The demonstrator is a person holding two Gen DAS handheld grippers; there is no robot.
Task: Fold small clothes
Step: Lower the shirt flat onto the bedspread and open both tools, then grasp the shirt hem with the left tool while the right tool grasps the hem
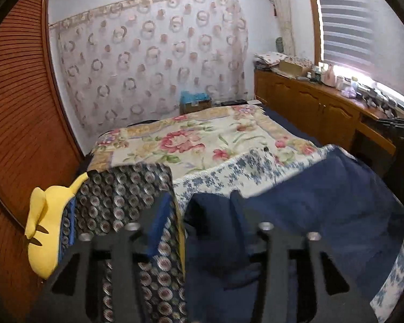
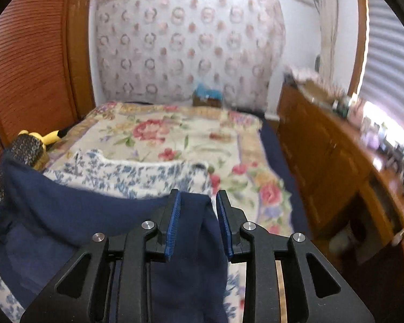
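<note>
A navy garment (image 1: 323, 188) lies spread over the near end of the bed, on a white cloth with blue flowers (image 1: 229, 172). My left gripper (image 1: 199, 196) is open, its black fingers (image 1: 159, 215) standing wide apart with a fold of the navy cloth lying loosely between them. In the right wrist view the navy garment (image 2: 67, 207) stretches off to the left. My right gripper (image 2: 198, 192) is open. A strip of the garment hangs between its blue pads (image 2: 172, 223), resting against the left pad and free of the right one.
The bed carries a floral cover (image 1: 202, 134). A dark patterned fabric (image 1: 121, 193) and a yellow plush toy (image 1: 45, 223) lie at its left edge by a louvred wooden door (image 1: 18, 107). A wooden cabinet (image 2: 323, 148) with clutter on top runs along the right, under a window.
</note>
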